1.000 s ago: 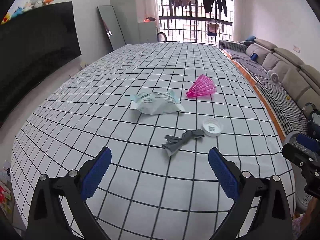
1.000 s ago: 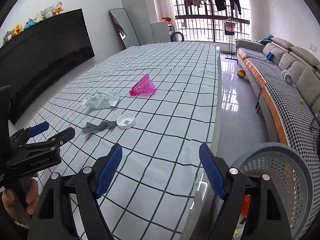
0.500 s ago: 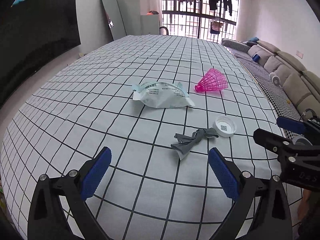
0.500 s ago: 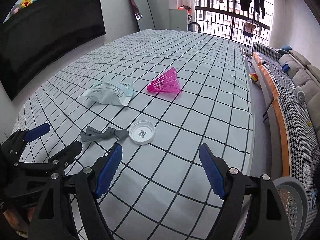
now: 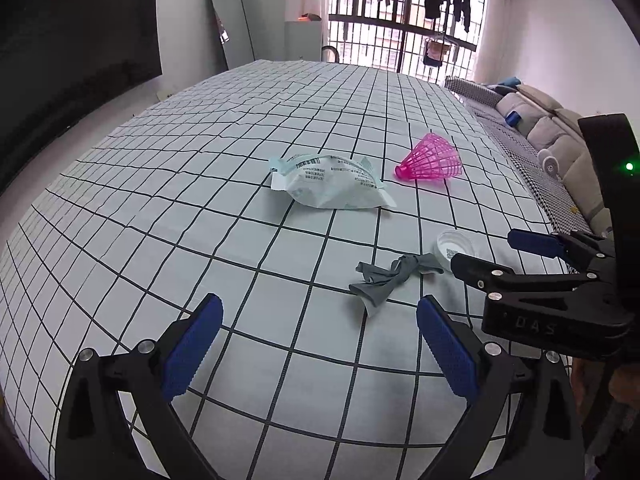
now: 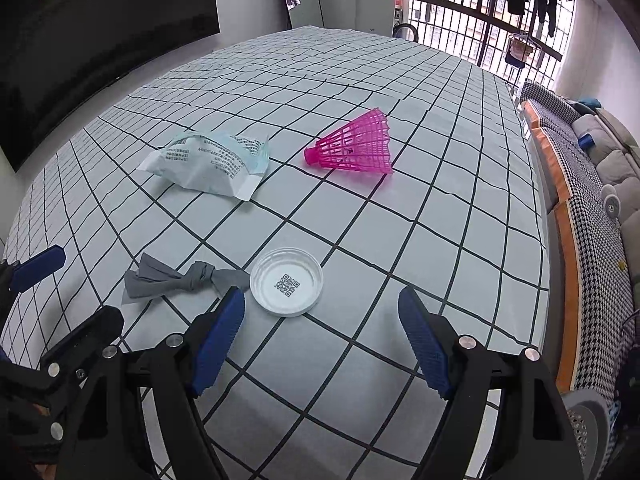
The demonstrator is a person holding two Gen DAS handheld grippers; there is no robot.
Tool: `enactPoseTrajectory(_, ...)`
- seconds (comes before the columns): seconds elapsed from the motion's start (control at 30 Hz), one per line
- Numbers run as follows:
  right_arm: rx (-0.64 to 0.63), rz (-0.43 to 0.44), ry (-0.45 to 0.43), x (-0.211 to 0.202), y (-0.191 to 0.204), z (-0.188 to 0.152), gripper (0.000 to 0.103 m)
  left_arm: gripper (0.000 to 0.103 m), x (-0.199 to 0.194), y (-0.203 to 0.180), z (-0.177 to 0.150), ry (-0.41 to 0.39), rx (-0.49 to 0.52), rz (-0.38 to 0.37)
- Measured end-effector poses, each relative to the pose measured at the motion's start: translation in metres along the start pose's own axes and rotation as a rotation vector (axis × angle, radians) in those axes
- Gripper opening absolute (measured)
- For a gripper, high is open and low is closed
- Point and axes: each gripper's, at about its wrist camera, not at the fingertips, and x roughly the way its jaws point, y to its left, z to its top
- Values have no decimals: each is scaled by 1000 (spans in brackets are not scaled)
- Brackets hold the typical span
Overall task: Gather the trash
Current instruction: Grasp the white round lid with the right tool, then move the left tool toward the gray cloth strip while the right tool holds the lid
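Observation:
Several pieces of trash lie on the checked tablecloth (image 5: 160,216): a pale crumpled packet (image 5: 332,186) (image 6: 210,164), a pink plastic shuttlecock (image 5: 430,159) (image 6: 354,146), a white round lid (image 5: 454,245) (image 6: 286,281) and a knotted grey rag (image 5: 390,274) (image 6: 180,279). My left gripper (image 5: 318,344) is open and empty, just short of the rag. My right gripper (image 6: 320,336) is open and empty, with the lid just ahead between its fingers. It also shows in the left wrist view (image 5: 516,252), beside the lid.
A grey perforated bin (image 6: 588,428) stands on the floor past the table's right edge. A sofa (image 6: 600,168) runs along the right. A large dark screen (image 5: 60,64) fills the left wall. A window with hanging laundry (image 5: 412,12) is at the far end.
Both grippers have moved forward over the table toward the trash. My right gripper swung left from the bin side and now faces the lid. Both stayed open.

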Motion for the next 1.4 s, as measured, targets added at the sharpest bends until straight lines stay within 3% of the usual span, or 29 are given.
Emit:
enactPoseTrajectory(0.33, -27, -20, 17, 14, 8, 5, 75, 96, -1, -1, -1, 3, -3, -17)
enactPoseTrajectory(0.6, -44, 5, 12, 12, 13, 7, 40, 96, 0, -1, -1, 10, -5, -26)
enactPoseTrajectory(0.8, -28, 7, 6, 4, 11, -2, 39, 96, 0, 0, -1, 9, -7, -31)
enactPoseTrajectory(1.4, 192, 2, -56, -54, -20, -61, 39, 96, -16, -4, -1, 13, 24, -51)
